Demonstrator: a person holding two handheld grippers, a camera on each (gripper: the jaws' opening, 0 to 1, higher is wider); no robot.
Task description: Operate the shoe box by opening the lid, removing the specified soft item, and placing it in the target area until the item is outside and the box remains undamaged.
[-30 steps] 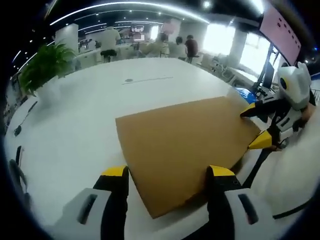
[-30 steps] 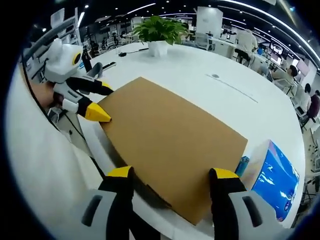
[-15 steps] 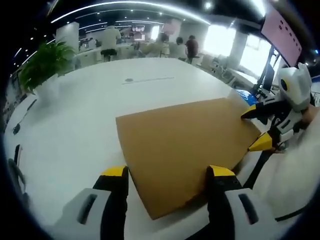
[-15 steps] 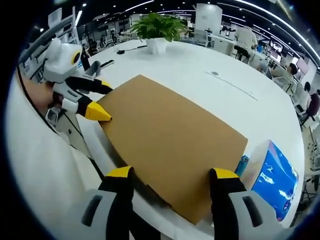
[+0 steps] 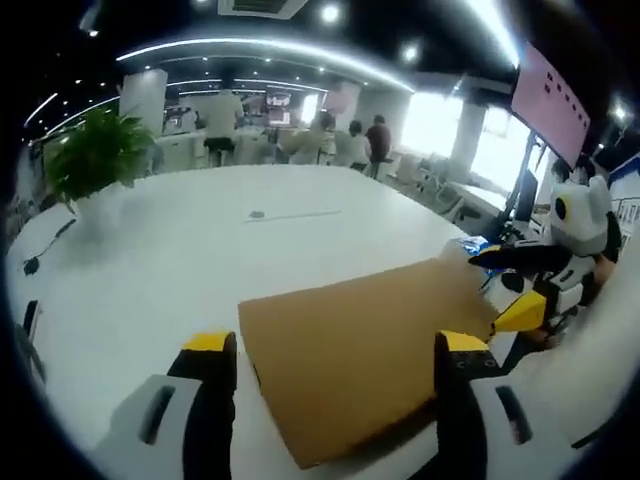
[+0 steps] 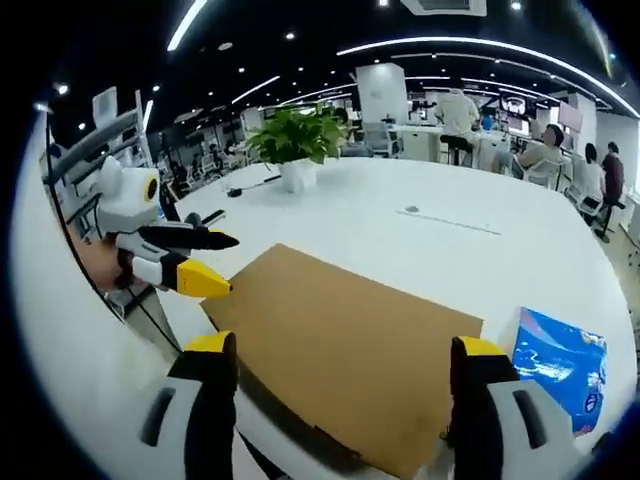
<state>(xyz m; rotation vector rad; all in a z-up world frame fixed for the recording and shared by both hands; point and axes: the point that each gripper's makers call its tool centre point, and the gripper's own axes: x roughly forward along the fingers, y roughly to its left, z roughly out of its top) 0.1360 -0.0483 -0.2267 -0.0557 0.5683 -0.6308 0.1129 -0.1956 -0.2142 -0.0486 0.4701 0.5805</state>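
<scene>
The brown cardboard shoe box lid [image 5: 350, 340] lies flat on the white table [image 5: 200, 230], and I see it from both ends. My left gripper [image 5: 335, 365] is open, its yellow-tipped jaws standing either side of the lid's near corner. My right gripper [image 6: 343, 370] is open too, astride the lid's [image 6: 345, 340] opposite edge, with a dark gap showing under that edge. In the left gripper view the right gripper [image 5: 490, 290] straddles the far corner. In the right gripper view the left gripper [image 6: 230, 265] does the same at the left. The box's inside is hidden.
A blue packet [image 6: 560, 350] lies on the table right of the box. A potted plant [image 6: 295, 135] stands near the table's far side; it is at upper left [image 5: 95, 150] in the left gripper view. Several people sit at desks [image 5: 300, 95] beyond.
Both views have tilted upward, so the lid sits lower and looks flatter and more ceiling shows. Both grippers stay open at the lid's ends.
</scene>
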